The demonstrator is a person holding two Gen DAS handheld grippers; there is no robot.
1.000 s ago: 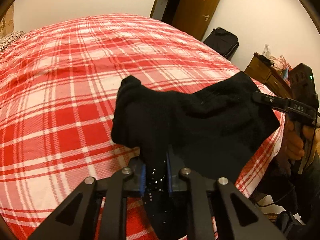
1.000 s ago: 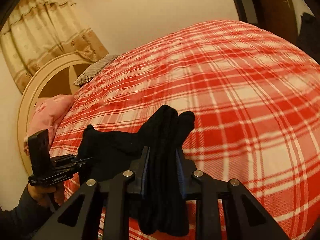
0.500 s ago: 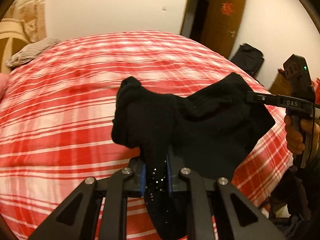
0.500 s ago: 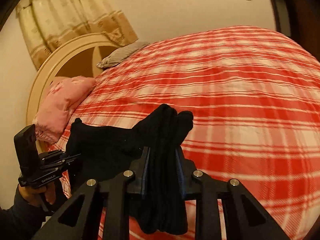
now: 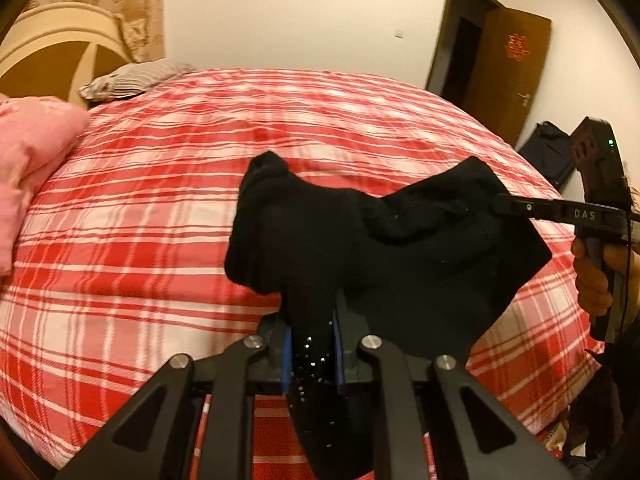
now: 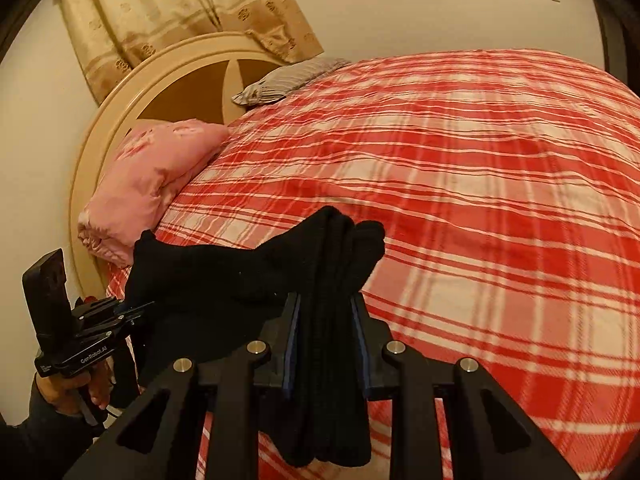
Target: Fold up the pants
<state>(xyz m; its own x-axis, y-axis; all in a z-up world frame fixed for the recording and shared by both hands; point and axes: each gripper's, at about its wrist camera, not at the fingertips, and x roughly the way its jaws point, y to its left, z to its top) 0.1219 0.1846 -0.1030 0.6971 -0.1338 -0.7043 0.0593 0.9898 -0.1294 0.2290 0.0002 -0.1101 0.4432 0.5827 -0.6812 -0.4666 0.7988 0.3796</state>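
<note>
My left gripper (image 5: 310, 354) has its jaws clamped narrow on a bunched fold of the black pants (image 5: 400, 264), the cloth squeezed between the blue pads and spilling out below them, flecked with pale specks. My right gripper (image 6: 325, 340) grips another bunched section of the same pants (image 6: 224, 280) the same way, the ribbed fabric rising above the jaws in a rounded lump and hanging beneath them. The garment is stretched between my two hands, held up in the air over the near edge of the bed (image 5: 160, 208), which is covered by a red-and-white plaid bedspread (image 6: 480, 200). From the left wrist view I see my right gripper (image 5: 516, 206) entering from the right side, its fingers biting the far corner of the cloth; from the right wrist view my left gripper (image 6: 136, 310) shows at the lower left, closed on the opposite end. A pink quilt (image 6: 156, 176) lies folded at the head of the bed beside a grey striped pillow (image 6: 288, 80), against a cream curved headboard (image 6: 132, 92).
</note>
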